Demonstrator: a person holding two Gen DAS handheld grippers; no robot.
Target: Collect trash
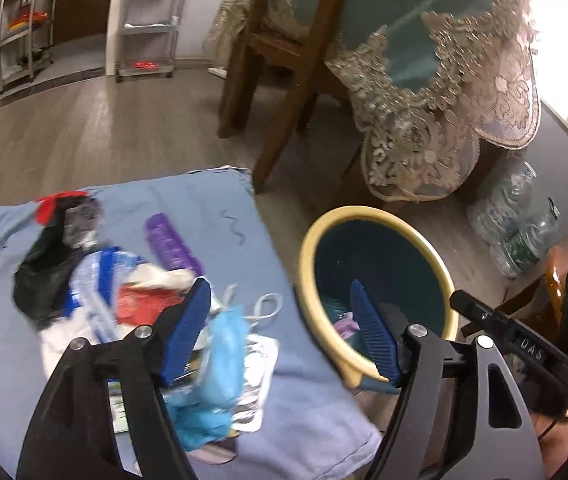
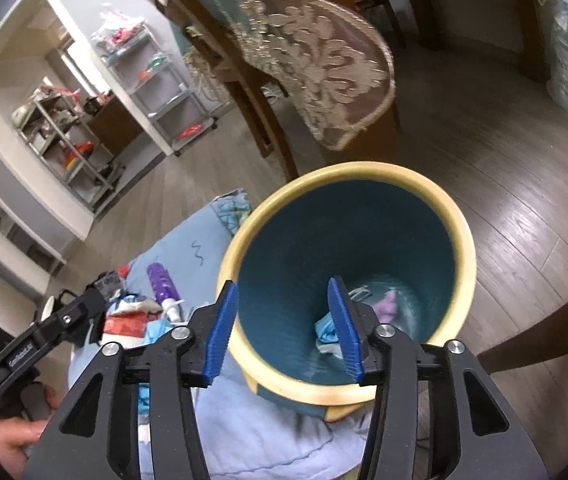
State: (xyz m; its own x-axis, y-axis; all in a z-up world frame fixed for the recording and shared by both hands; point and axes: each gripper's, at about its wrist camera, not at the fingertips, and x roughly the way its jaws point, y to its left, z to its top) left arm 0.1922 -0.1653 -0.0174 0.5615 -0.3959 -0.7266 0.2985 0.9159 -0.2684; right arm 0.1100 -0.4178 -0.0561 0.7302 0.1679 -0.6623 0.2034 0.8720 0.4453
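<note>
A teal trash bin with a cream rim [image 1: 312, 248] [image 2: 468, 240] stands at the right edge of a blue-covered surface [image 1: 203, 200] [image 2: 187, 240]. Inside it lie a blue mask [image 2: 326, 330] and a purple scrap [image 2: 388, 306]. On the cover lies a pile of trash: a blue mask [image 1: 219, 344], a red packet [image 1: 139, 300], a black bag [image 1: 43, 276], a purple tube [image 1: 169, 246] [image 2: 159, 280], foil wrappers [image 1: 257, 376]. My left gripper [image 1: 279, 332] is open and empty between pile and bin. My right gripper [image 2: 284, 332] is open and empty over the bin's near rim.
A wooden chair [image 1: 284, 52] and a table draped in teal cloth with lace [image 1: 444, 92] stand behind the bin. A pack of water bottles [image 1: 516, 220] sits on the wood floor at right. Metal shelves [image 1: 147, 20] stand at the far wall.
</note>
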